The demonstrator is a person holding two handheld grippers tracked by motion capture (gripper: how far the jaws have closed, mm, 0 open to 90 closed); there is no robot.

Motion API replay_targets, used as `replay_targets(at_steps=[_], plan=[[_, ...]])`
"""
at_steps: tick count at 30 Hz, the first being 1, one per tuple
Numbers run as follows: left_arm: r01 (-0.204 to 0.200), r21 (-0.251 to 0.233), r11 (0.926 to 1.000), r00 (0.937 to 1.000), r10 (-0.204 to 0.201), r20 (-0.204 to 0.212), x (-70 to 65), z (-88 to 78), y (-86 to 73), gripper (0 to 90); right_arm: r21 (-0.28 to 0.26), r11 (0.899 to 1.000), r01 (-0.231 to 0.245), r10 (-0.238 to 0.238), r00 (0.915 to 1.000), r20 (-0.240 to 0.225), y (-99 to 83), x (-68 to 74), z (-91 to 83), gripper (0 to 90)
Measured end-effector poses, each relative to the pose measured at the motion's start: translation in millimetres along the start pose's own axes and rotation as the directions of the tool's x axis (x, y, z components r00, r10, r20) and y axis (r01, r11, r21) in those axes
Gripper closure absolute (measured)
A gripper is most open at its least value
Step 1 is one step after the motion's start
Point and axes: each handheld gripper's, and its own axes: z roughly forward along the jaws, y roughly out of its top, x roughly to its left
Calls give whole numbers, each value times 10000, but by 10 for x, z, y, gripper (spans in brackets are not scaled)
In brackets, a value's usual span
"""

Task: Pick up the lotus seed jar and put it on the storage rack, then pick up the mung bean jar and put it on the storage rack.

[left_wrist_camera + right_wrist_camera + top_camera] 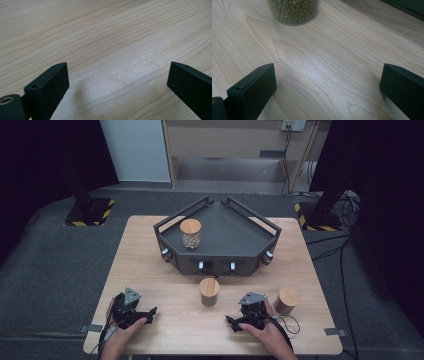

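Three wooden-lidded jars are in the high view. One with pale balls (pixel 190 234) stands on the left of the dark angular tray (pixel 235 240). One with green peas (pixel 209 291) stands on the table just in front of the tray. A third jar (pixel 287 300) is beside my right hand. My left gripper (pixel 148 315) rests low at the table's front left; its jaws (pixel 117 73) stand wide apart over bare wood. My right gripper (pixel 231 322) sits at the front right, open and holding nothing (pixel 327 75). The pea jar's base (pixel 294 11) is a little ahead of it.
The light wooden table (pixel 150 270) has bare wood between the two grippers. The tray's dark wall (pixel 407 7) shows at the top right of the right gripper view. Black stands and cables are on the floor behind the table.
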Motion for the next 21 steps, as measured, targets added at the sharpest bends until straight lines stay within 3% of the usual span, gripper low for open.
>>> replay_targets(at_steps=[6,12,21], plan=[[-11,161,9999,10000,11,-36,-25,70,-31,31,0,10000,0,0,10000,1,0,0,0,10],[293,37,9996,9995,-293,152,27,95,-77,7,0,10000,2,-2,10000,1,0,0,0,10],[234,88,9997,9995,-236,221,39,102,-65,0,17,10000,-11,11,10000,-24,5,-7,-2,14]])
